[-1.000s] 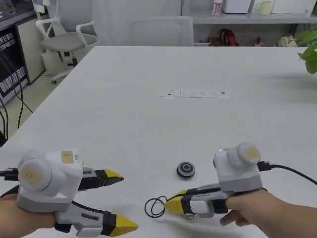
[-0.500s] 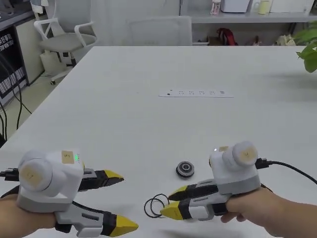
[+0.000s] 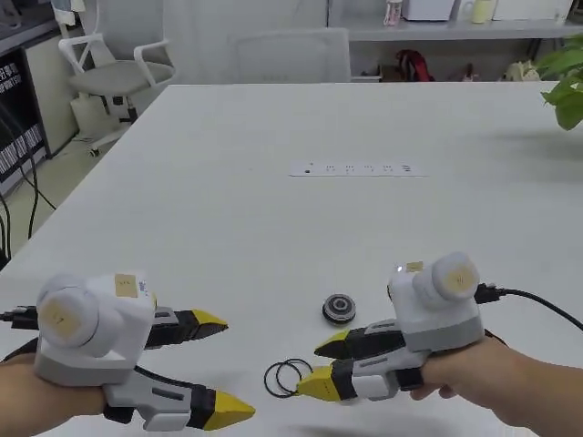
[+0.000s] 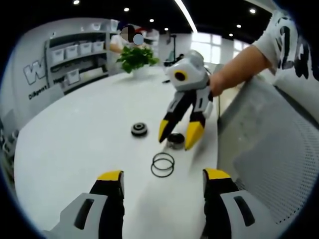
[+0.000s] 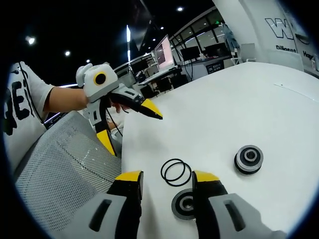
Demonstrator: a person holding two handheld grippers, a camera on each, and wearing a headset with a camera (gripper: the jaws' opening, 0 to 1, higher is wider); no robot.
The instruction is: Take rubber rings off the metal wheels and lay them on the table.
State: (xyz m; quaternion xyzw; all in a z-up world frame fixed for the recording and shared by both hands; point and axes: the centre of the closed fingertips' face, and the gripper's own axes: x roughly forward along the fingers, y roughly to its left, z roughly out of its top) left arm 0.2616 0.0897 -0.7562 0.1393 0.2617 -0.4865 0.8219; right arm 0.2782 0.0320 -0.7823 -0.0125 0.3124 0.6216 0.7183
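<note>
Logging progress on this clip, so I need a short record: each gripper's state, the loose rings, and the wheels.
left gripper: open, empty
right gripper: open, jaws either side of the near wheel
near wheel: flat on the table
far wheel: flat, apart from both grippers
rubber rings: two, overlapping, loose on the table between the grippers
rings left on wheels: cannot tell

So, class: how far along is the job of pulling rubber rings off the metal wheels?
Done: two thin black rubber rings lie overlapping on the white table. In hand: nothing. The left gripper and right gripper are both open and empty, with a small round metal wheel between the right one's jaws. Left: that wheel and the second metal wheel farther off both show dark outer bands, possibly rubber yet to remove.
</note>
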